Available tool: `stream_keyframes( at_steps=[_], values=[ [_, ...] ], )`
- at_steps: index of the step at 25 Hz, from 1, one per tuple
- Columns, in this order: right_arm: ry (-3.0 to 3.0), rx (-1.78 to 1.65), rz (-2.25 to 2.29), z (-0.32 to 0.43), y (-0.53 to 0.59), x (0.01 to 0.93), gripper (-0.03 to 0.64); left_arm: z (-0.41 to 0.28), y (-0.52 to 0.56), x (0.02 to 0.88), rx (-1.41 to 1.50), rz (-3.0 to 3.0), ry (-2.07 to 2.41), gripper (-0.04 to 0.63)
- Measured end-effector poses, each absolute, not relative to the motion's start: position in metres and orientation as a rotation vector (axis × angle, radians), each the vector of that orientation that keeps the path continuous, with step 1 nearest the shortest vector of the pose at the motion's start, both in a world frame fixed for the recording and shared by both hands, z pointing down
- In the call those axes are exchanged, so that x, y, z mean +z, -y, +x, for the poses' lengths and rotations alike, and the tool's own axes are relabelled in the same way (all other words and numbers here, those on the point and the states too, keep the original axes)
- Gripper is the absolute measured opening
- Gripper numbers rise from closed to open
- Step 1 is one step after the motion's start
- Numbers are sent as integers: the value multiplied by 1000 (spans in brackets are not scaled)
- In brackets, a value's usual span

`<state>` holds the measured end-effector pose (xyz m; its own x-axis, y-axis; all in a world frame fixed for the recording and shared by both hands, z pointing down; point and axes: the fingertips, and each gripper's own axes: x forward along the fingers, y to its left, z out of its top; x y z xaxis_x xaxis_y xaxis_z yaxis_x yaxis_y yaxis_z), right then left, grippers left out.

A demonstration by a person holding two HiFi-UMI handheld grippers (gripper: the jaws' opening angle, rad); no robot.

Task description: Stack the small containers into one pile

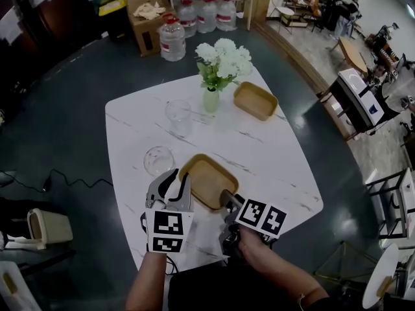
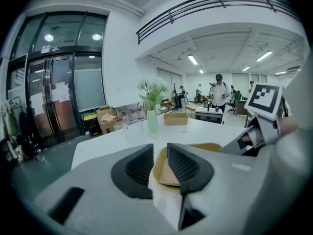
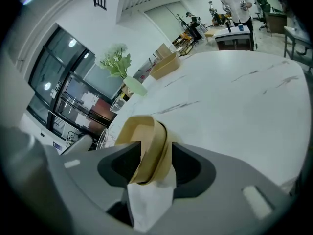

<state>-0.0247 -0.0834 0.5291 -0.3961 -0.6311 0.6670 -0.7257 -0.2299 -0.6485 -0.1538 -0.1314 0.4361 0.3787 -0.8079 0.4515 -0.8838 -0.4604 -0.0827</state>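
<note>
Right tongs (image 3: 156,153) gape astride the tan container (image 1: 209,180) rim (left tongs (image 2: 160,156) open beside it).

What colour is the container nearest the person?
The container is tan, like kraft paper; the head view shows it best.

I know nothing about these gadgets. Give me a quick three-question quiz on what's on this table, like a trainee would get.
1. How many tan, shallow rectangular containers sit on the white marble-look table?
2. True or false: the right gripper has its jaws shut tight with nothing between them.
3. What stands right beside the far container? A) a pale green vase of white flowers B) a red kettle C) a stack of books

Key:
1. Two.
2. False: the jaws stand apart, with the rim of the near container between them.
3. A.
</note>
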Motion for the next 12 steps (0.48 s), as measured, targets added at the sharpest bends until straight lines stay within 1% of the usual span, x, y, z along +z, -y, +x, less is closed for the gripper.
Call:
stream_keyframes(
  at_steps=[3, 6, 12],
  values=[
    [1865, 1707, 1690, -25, 87, 535, 185, -158, 123, 443, 663, 2442, 1520, 82],
    [1836, 1680, 1713, -22, 87, 539, 159, -163, 118, 448, 655, 2421, 1514, 81],
    [1796, 1689, 1715, -22, 90, 547, 152, -166, 119, 457, 647, 2395, 1484, 80]
  ],
)
